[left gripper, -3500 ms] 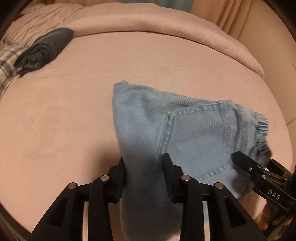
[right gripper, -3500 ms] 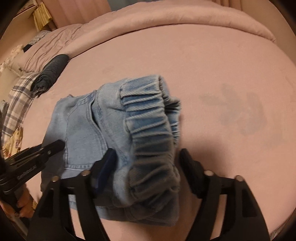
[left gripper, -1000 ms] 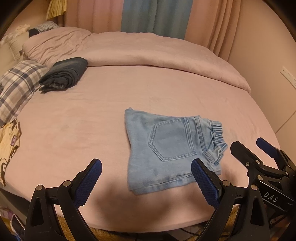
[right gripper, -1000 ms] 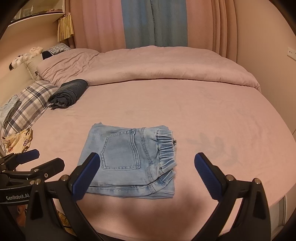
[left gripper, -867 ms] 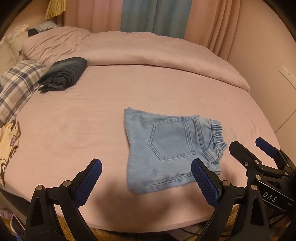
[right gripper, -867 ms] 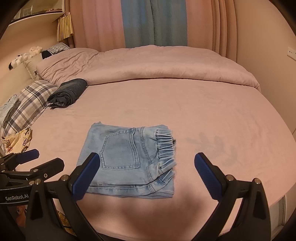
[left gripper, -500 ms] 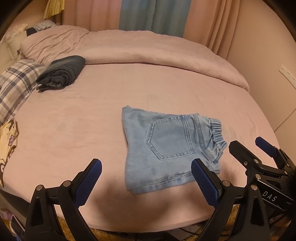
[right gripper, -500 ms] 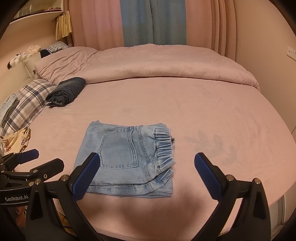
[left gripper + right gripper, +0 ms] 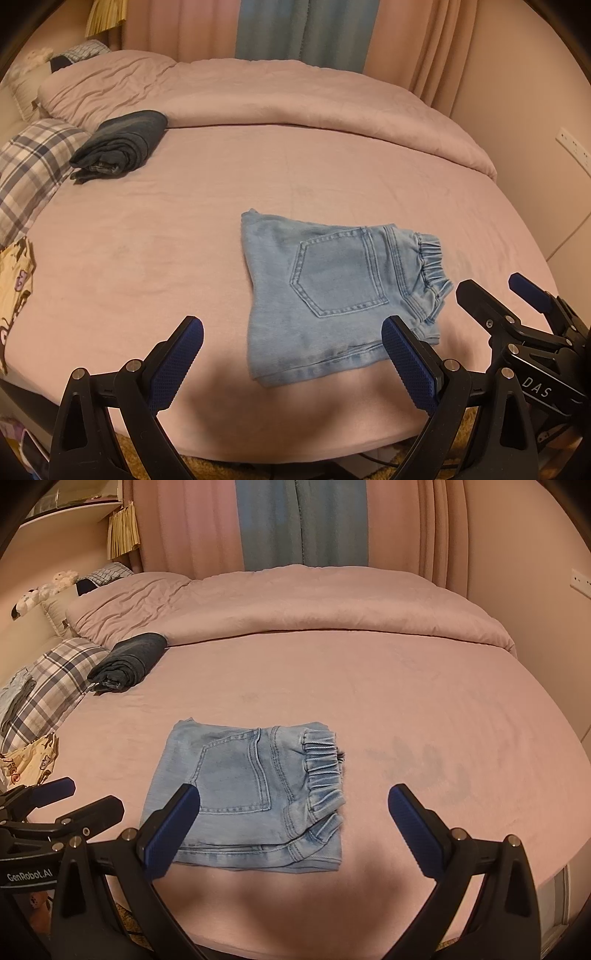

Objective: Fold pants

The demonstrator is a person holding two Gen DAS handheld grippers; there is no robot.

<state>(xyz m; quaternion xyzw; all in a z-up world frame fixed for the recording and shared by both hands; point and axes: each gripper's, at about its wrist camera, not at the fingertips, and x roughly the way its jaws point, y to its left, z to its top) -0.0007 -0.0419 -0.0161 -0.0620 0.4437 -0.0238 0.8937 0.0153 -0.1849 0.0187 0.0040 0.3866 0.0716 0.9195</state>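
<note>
Since 3.5 s ago both claws have let go of the denim and pulled back toward the near edge of the bed; over the last second the views barely change.

We note the left claw (image 9: 291,363) with its jaws spread wide, blue pads (image 9: 176,363) facing each other, nothing between them. The right claw (image 9: 293,823) is likewise spread wide and empty. Neither touches the cloth.

The folded pants (image 9: 332,291) lie flat on the pink bed sheet (image 9: 147,240), near the front edge of the bed, roughly between the two claws. We see a compact, roughly square packet of light-blue denim. A back pocket (image 9: 236,775) faces up. The gathered elastic waistband (image 9: 323,768) sits on the right side of the packet. In the right wrist view a lower layer with a stitched seam shows out from under the top layer along the near edge.

Far left on the sheet, well apart from the pants, lies a dark folded garment (image 9: 118,146), just beside a plaid pillow (image 9: 33,166). A pink duvet (image 9: 277,96) is bunched along the far side of the bed. Behind it hang pink and blue curtains (image 9: 295,520). A faint darker mark shows on the sheet to the right of the pants in the right wrist view.
</note>
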